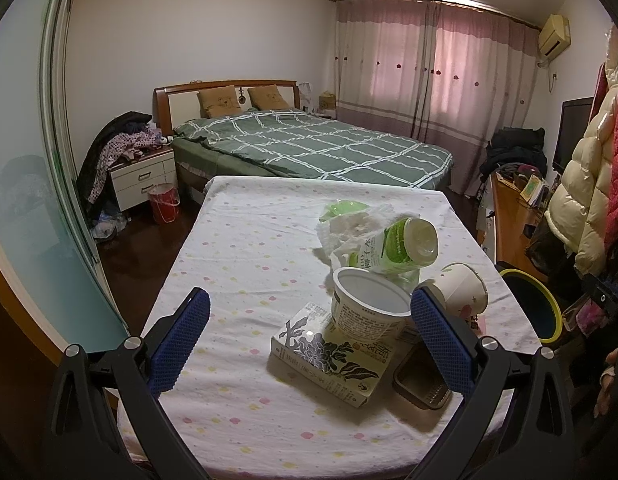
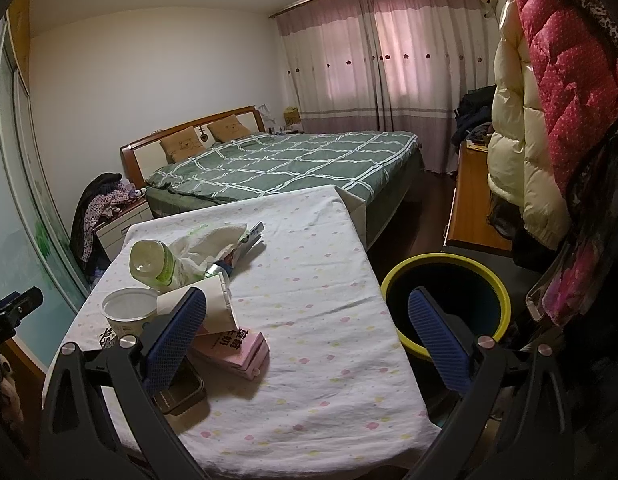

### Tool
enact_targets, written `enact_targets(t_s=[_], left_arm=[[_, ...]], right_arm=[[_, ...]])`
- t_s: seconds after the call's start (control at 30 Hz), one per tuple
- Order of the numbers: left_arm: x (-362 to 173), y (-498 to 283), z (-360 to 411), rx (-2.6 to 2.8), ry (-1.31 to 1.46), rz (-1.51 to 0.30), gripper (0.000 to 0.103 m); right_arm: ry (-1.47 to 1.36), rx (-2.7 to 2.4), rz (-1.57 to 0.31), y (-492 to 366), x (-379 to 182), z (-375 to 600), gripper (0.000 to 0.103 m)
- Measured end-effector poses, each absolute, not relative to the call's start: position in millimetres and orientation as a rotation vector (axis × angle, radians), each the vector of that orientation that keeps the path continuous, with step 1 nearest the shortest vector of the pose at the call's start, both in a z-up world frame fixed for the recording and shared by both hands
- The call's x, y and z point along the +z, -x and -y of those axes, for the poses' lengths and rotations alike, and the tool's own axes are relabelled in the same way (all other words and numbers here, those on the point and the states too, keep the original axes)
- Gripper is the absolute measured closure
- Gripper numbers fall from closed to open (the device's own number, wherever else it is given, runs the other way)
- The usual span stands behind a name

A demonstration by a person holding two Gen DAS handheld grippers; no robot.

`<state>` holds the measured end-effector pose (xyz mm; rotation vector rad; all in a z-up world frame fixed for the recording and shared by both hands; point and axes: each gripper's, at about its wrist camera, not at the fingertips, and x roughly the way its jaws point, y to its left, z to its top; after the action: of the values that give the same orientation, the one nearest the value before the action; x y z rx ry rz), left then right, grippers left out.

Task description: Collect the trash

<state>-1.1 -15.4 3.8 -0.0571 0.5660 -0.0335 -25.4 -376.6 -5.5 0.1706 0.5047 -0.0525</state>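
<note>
Trash is piled on a table under a dotted cloth (image 1: 237,264): a white tub (image 1: 369,308) resting on a flower-printed carton (image 1: 329,356), a tipped green-and-white bottle (image 1: 401,246), a paper cup (image 1: 461,292), crumpled tissue (image 1: 349,228) and a dark tray (image 1: 421,384). My left gripper (image 1: 309,332) hangs open over the table's near end, with the tub and carton between its blue fingers. The right gripper (image 2: 307,332) is open too, above the table's right edge. In its view I see the tub (image 2: 129,312), bottle (image 2: 153,266), a pink carton (image 2: 237,350) and the yellow-rimmed bin (image 2: 449,304).
The bin (image 1: 537,304) stands on the floor just right of the table. Behind the table is a bed with a green checked cover (image 1: 317,144). Coats (image 2: 549,100) hang close on the right. A nightstand (image 1: 143,176) and red bucket (image 1: 163,202) sit left.
</note>
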Motion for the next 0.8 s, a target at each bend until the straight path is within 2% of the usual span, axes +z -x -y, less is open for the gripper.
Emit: enact_targets(t_s=[0.8], left_arm=[[-1.0,-1.4,18.7,-0.038,0.057,-0.577,0.004]], right_arm=[[-0.181,-0.057,-0.510,22.2,-9.7,378.8,0.006]])
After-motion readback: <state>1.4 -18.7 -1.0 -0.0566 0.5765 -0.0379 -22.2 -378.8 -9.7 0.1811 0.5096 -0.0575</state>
